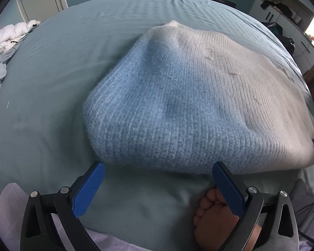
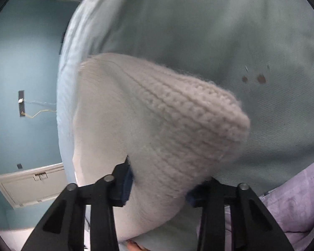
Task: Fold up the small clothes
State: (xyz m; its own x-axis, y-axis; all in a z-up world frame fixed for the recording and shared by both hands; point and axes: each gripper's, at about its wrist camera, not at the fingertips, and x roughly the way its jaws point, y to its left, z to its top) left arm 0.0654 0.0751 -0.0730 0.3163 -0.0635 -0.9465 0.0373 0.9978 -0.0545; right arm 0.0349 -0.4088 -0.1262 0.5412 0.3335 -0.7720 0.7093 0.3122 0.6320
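Knit sweater [image 1: 177, 104] lies on the bed [image 1: 41, 104], long axis running left to right, blue end left, cream end right. Left gripper [image 1: 157, 188] hangs spread and empty just short of its near hem. Right gripper [image 2: 159, 188] pinches a cream fold, so it's nearer.

Knit sweater [image 1: 177, 108], blue fading to cream, lies bunched on the bed; one cream end lifted.

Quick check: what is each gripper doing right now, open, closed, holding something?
Left gripper: open, holding nothing, just short of the knit garment.
Right gripper: shut on the garment's white knit part.
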